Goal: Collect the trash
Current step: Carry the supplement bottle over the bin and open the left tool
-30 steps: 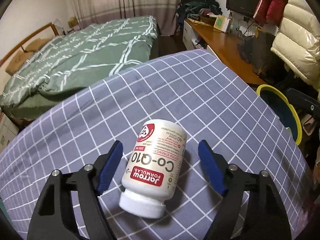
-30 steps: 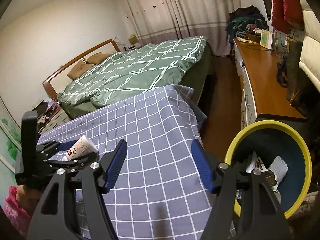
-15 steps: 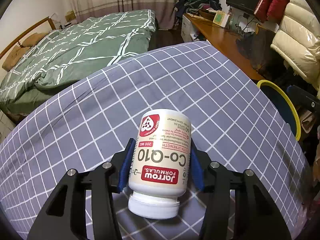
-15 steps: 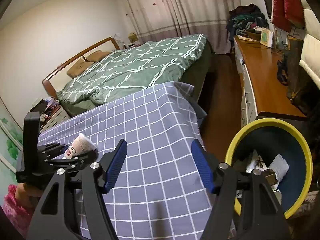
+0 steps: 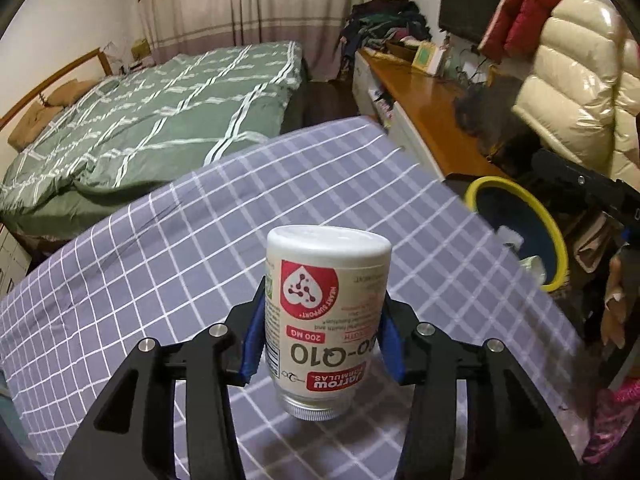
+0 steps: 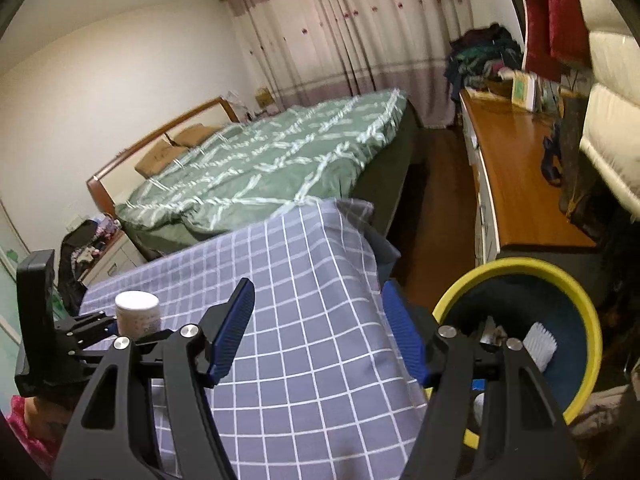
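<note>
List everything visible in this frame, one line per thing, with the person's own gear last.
supplement bottle: 1, white with red label, held upside down above the checked cloth
trash bin: 1, yellow rim, dark blue inside, right of the table, holds a white brush and other scraps
checked cloth: 1, grey-blue with white grid, covers the table
bed: 1, green quilt with white lines, beyond the table
wooden counter: 1, orange-brown, along the right wall
curtains: pinkish, back wall
puffer jackets: cream and red, hanging at right
clothes pile: 1, dark, far corner
left claw: 1, black with blue pads, shut on the bottle
right claw: 1, black with blue pads, open, empty, beside the bin
</note>
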A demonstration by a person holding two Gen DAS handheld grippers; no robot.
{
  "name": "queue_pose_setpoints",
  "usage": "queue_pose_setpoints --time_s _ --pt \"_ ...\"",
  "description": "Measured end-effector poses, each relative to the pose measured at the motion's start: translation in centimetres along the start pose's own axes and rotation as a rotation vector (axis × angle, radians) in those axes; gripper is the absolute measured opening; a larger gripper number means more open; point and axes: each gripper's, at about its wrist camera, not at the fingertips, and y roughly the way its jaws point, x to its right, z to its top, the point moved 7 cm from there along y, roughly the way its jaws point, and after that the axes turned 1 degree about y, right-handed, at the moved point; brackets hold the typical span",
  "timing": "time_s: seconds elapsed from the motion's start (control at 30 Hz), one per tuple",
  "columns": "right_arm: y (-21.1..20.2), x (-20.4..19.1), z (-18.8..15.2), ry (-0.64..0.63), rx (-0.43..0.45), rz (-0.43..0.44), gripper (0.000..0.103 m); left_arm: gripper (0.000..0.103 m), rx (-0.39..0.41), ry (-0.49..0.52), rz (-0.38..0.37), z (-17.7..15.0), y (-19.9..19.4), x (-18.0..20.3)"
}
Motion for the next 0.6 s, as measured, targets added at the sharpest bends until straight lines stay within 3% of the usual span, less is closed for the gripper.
queue_pose_setpoints --time_s 0.1,0.27,0.43,0.6 --pt "-2.7 0.8 0.1 -0.028 0.032 -0.006 0.063 0.048 0.025 0.018 -0.022 0.8 -1.6 2.3" --pt "-7.2 4.6 -1.0 -0.071 0.072 -0.12 0.063 0.048 0.05 0.051 -0.084 2.6 -2.6 7.2" --pt "-10.7 10.5 -3.2 -0.039 0.063 -0.244 0.063 0.048 0.042 0.112 -0.169 4.5 -1.2 13.9" --pt "-12.8 15.2 -5.5 0.025 0.04 -0.303 0.063 0.048 0.016 0.164 -0.24 5.9 1.4 20.4"
